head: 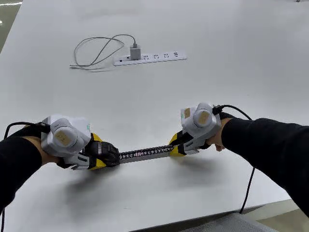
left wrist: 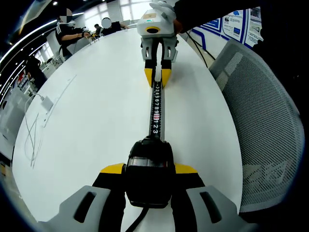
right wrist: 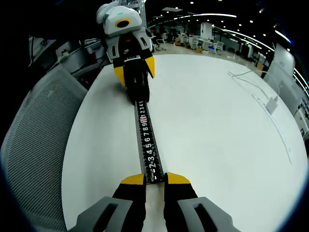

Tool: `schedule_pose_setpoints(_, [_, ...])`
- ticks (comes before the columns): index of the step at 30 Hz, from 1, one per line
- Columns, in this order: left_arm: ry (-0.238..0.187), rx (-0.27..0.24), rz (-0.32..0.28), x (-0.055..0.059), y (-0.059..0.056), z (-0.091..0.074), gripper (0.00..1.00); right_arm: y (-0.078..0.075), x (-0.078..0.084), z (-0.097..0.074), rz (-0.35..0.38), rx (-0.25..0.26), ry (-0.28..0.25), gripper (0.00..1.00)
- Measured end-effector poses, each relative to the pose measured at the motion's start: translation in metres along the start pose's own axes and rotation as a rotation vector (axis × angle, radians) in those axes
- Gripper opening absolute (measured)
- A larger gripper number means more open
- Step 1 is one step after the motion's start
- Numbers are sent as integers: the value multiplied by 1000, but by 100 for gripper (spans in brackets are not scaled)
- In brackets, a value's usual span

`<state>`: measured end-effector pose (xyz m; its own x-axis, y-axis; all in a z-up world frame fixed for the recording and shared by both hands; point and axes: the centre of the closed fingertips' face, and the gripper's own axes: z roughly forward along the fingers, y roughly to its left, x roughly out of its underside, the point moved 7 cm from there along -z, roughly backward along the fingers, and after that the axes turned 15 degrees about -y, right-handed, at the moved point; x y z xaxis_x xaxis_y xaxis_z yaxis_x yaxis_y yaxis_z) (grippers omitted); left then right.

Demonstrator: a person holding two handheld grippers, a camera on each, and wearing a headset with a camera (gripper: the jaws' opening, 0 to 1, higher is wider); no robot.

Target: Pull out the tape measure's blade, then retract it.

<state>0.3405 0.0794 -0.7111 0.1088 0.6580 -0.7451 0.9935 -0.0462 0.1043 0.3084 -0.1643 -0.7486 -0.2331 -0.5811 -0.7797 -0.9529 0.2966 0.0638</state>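
Left claw point(head: 98, 151): clamped on the tape measure case point(left wrist: 149, 166), one yellow tip on each side of the black body, down low near the front edge of the surface point(head: 193, 87).
Right claw point(right wrist: 155, 179): pinched together on the free end of the blade point(right wrist: 146, 137), w/ the end sitting right btwn the yellow tips.
Blade: part way out of the case, running straight from one claw to the other. Numbers face up, low nos. at the right end, red mark further along. Touching the surface or just above it, can't tell tbh.
Power strip point(head: 150, 57): white, lying on the far part of the surface, well apart from the tape.
Charger point(head: 135, 51): grey, plugged in near the strip's left end.
Cable point(head: 94, 50): thin, looped loosely off to the left of the charger.
Mesh chair point(left wrist: 260, 121): grey, just beside the surface's near edge.
Sleeves point(head: 270, 145): black, on both arms holding the grippers.
Ppl point(left wrist: 72, 31): a few far off past the surface in the left gripper view.
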Motion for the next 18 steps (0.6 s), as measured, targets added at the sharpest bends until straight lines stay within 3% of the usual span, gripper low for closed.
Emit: schedule_pose_setpoints(18, [-1,2,2,0,0,1,31,0,4,-5,-2,4,13,10])
